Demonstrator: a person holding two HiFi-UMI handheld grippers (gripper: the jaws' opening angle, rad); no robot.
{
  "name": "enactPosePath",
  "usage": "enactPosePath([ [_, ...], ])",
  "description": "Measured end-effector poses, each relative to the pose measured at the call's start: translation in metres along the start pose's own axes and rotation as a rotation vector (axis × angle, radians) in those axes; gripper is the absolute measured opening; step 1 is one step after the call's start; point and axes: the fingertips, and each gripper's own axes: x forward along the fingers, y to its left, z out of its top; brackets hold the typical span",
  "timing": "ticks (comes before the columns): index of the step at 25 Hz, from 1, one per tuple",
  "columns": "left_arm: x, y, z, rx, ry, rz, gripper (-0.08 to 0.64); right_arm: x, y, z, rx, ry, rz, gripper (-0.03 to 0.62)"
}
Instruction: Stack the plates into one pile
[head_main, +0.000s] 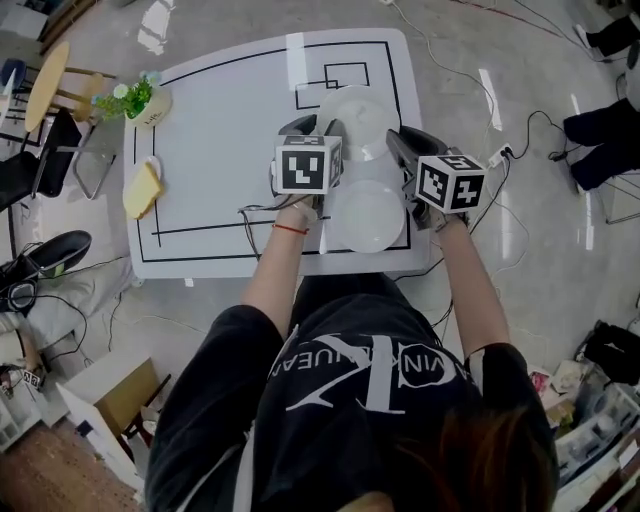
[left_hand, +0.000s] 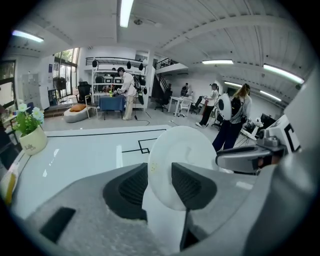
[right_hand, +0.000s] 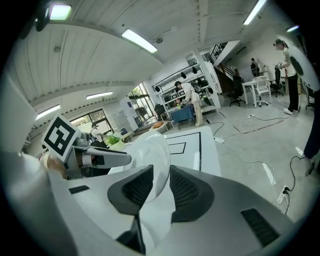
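Two white plates overlap above the right part of the white table (head_main: 210, 140). My left gripper (head_main: 318, 126) is shut on the rim of the farther plate (head_main: 358, 112). In the left gripper view that plate (left_hand: 182, 150) stands on edge between the pads of the left gripper (left_hand: 160, 184). My right gripper (head_main: 402, 142) is beside the nearer plate (head_main: 370, 215). In the right gripper view a plate (right_hand: 150, 150) stands pinched between the pads of the right gripper (right_hand: 161, 187). Both plates look raised off the tabletop.
Black tape lines mark the tabletop. A pot of flowers (head_main: 140, 100) stands at the table's far left corner, with a yellow object (head_main: 142, 188) on the left edge. Chairs (head_main: 60, 90) and cables lie around the table. People stand farther back in the room (left_hand: 127, 92).
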Motion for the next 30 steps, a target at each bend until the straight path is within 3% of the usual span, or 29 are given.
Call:
enactPosePath([
  [9,-0.045,-0.019,-0.046,-0.035,0.007,0.006,0.153,-0.041,0.031,-0.041,0.005,0.015,0.050,0.103],
  [16,-0.062,-0.036,-0.097,-0.075,0.078,-0.022,0.163,-0.069,0.045,-0.089,0.066,0.054,0.061,0.103],
  [30,-0.073,-0.067,-0.150,-0.054,0.214,-0.069,0.172,-0.101,0.044,-0.139,0.112,0.114,0.034,0.103],
])
